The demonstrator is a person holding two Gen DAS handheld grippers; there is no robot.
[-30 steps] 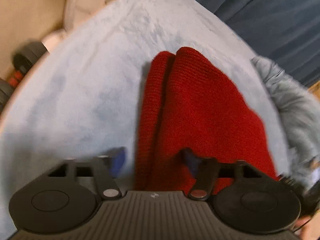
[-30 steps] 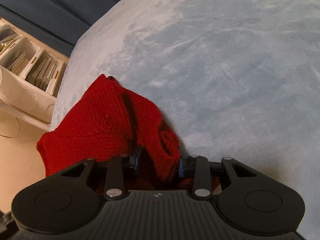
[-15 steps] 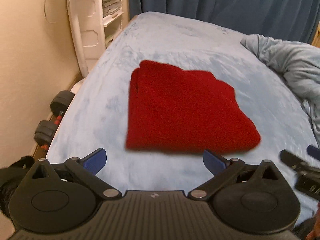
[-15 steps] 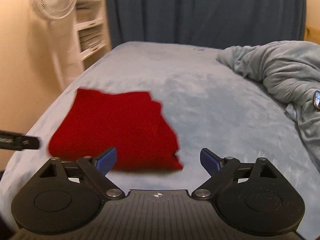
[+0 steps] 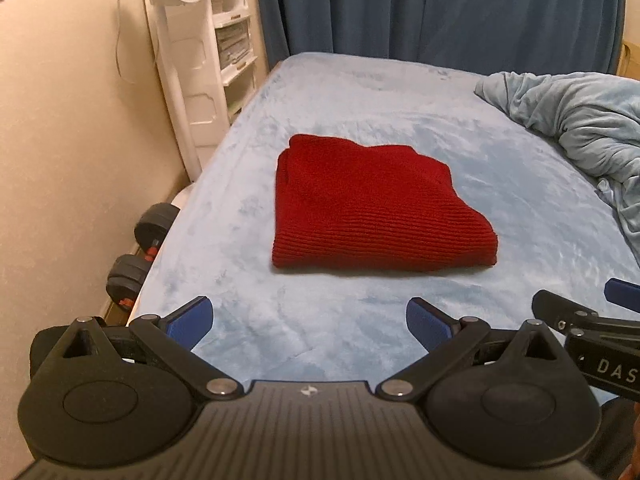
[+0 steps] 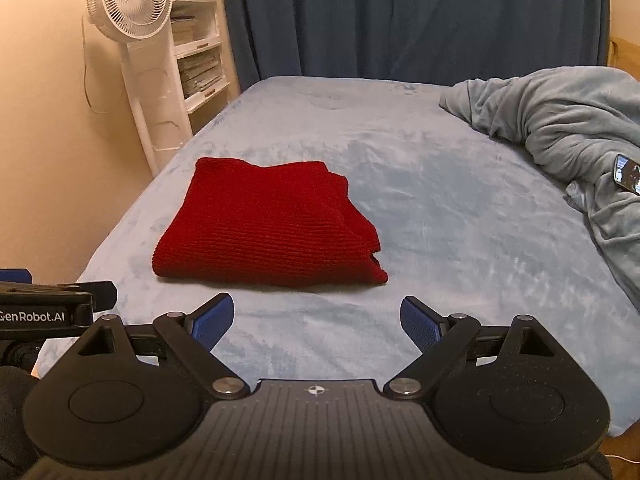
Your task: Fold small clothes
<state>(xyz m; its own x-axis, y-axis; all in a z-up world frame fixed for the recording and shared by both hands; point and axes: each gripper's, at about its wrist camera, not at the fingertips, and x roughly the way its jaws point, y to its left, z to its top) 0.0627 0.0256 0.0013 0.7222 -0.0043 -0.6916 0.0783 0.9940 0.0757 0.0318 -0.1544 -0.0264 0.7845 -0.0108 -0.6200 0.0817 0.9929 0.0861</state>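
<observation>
A red knitted garment (image 5: 372, 208) lies folded into a rough rectangle on the light blue bed (image 5: 360, 96); the right wrist view shows it (image 6: 264, 228) left of centre. My left gripper (image 5: 308, 320) hangs above the bed's near edge, short of the garment, open with nothing between its blue pads (image 5: 190, 316). My right gripper (image 6: 316, 320) is also open and empty, back from the garment's near edge. Each gripper shows at the edge of the other's view.
A crumpled grey-blue blanket (image 6: 560, 120) lies on the bed's right side with a phone (image 6: 628, 172) on it. A white fan (image 6: 128, 0) and shelves (image 6: 200, 60) stand at the left wall, dumbbells (image 5: 140, 248) on the floor, dark blue curtains (image 5: 440, 8) behind.
Both grippers let go of the red garment, opened wide and pulled back and up. The garment now lies flat and folded on the bed, well ahead of both.
</observation>
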